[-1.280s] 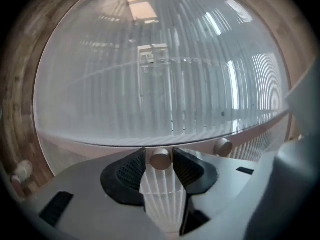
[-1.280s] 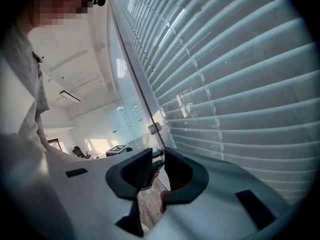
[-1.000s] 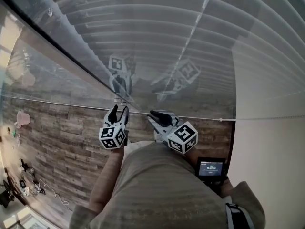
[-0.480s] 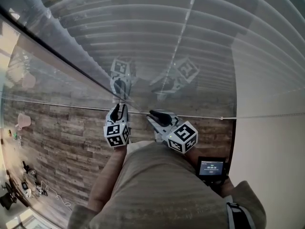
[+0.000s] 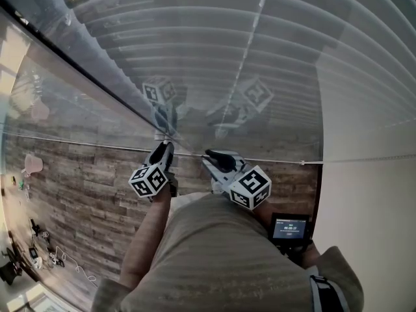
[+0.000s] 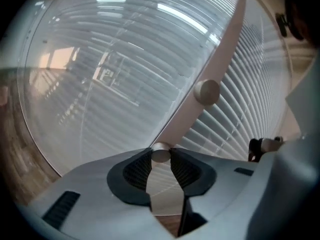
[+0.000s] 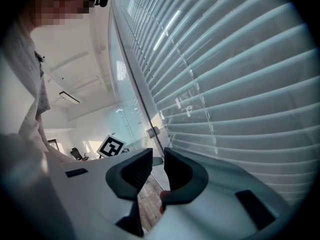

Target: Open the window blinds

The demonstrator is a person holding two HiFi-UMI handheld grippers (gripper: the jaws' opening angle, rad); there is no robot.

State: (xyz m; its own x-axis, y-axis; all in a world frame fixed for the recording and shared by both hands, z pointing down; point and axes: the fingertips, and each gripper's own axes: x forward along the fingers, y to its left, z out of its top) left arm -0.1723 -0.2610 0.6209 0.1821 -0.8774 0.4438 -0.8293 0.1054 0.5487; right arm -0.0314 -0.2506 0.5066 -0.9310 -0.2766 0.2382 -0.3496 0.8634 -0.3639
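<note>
since the left gripper (image 5: 164,149) has just been closing its jaws and now pinches the small round beige knob (image 6: 160,153) at the foot of the beige frame strip (image 6: 222,54), at 12 o'clock from it, i'd say the job's barely started. the white horizontal-slat blinds (image 7: 240,79) still look tilted shut. the right gripper (image 7: 156,168), at 3 o'clock of the left, sits slack, with nothing between its jaws. twisting that knob is what's left, i reckon.
</note>
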